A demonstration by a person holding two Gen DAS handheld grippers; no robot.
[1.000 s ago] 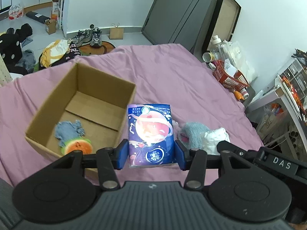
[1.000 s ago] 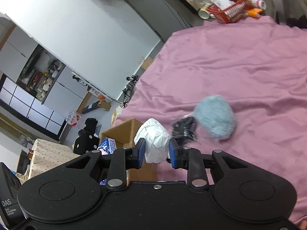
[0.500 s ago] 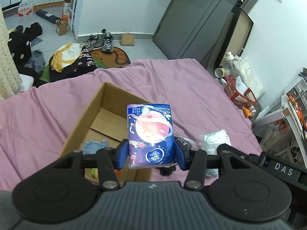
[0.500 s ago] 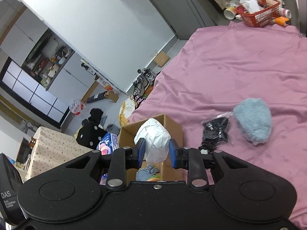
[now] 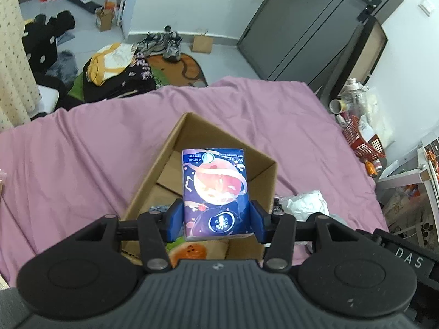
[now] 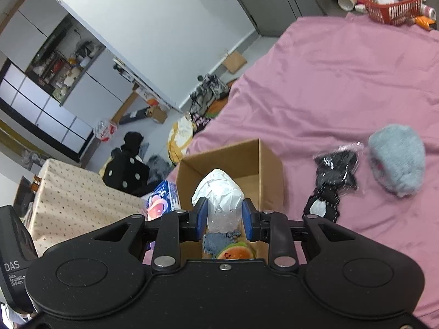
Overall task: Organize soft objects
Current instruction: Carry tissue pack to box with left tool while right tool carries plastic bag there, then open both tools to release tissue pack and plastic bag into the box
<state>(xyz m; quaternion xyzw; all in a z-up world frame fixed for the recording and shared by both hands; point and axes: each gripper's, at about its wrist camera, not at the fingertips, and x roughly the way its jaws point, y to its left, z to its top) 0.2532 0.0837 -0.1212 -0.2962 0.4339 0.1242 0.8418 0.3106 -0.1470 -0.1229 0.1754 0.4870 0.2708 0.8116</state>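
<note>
While both hang above the cardboard box (image 5: 263,161) on the purple bedsheet (image 5: 82,164), left gripper (image 5: 216,220) clamps a tissue pack (image 5: 216,189); right gripper (image 6: 222,216) pinches a white wad (image 6: 219,194).

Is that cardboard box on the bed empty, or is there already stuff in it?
Not empty. The open cardboard box already holds a watermelon-slice toy and a bluish-grey cloth at its near end; the rest of its floor looks bare.
</note>
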